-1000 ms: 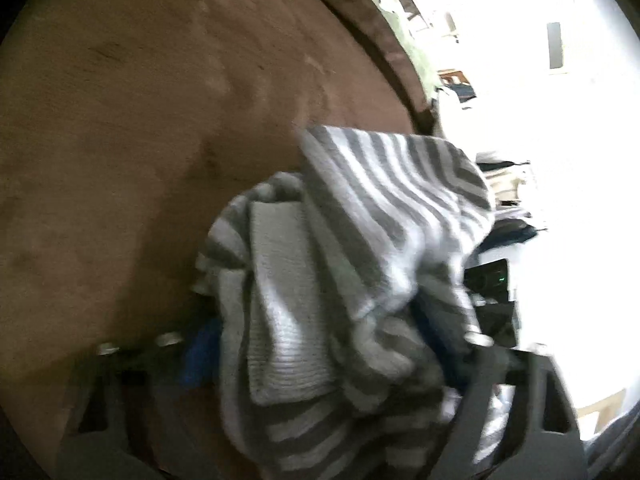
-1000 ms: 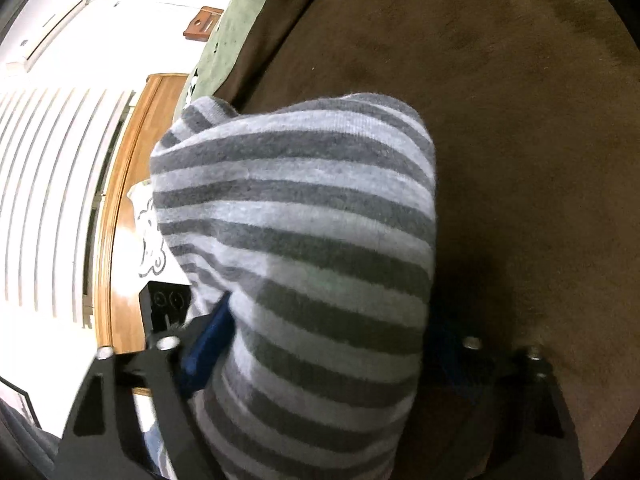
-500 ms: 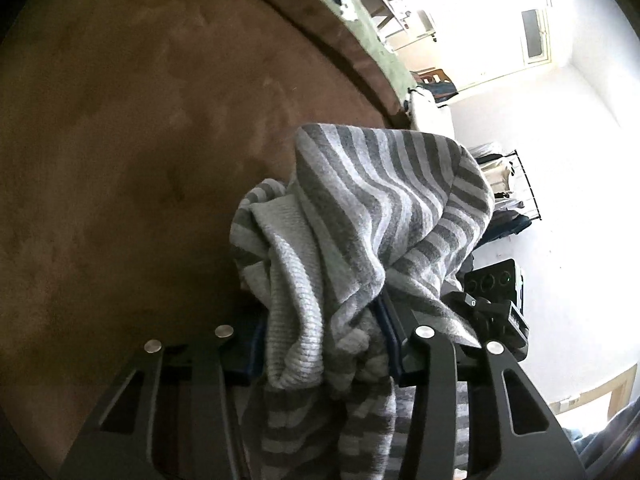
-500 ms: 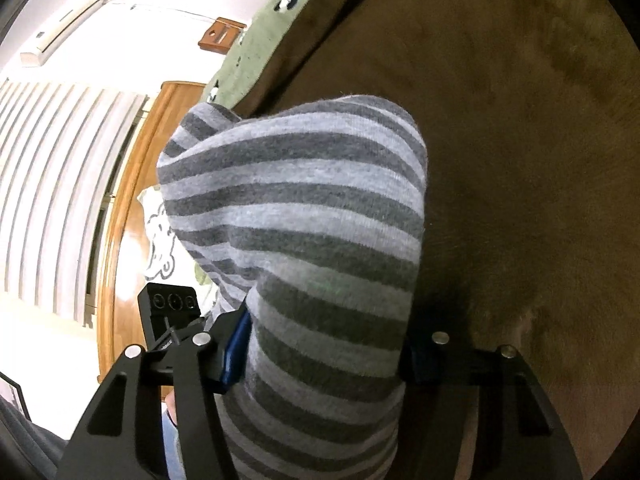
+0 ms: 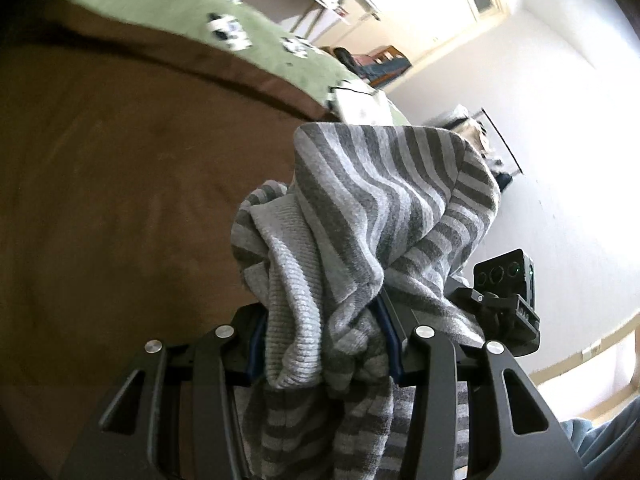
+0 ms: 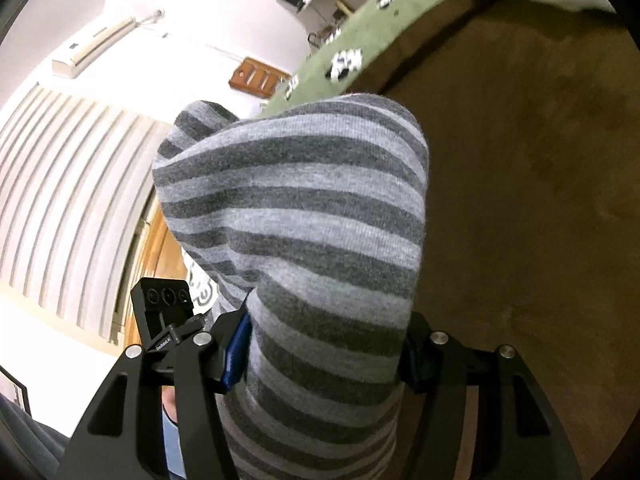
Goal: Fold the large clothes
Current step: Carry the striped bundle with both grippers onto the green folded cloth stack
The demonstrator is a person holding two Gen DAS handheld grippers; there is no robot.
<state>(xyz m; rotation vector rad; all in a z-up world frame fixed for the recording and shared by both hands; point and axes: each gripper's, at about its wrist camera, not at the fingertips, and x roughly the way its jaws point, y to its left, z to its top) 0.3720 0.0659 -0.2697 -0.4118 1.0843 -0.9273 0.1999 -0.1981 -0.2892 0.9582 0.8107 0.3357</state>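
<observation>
Knitted grey-striped wool is bunching thickly inside the left gripper [image 5: 324,354], whose tongs are pinching the sweater [image 5: 372,216] above the brown blanket [image 5: 120,200], near its edge by the green bedspread [image 5: 180,4]. It looks soft, floppy and fairly heavy, best held at seams or hems. From the right wrist, the right gripper [image 6: 324,354] is clamping a smooth fold, the garment draping over it. No containers are showing.

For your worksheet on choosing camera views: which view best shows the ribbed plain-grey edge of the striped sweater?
The left wrist view: the ribbed edge of the striped sweater hangs bunched in the left gripper. The right wrist view shows only smooth striped knit in the right gripper.
</observation>
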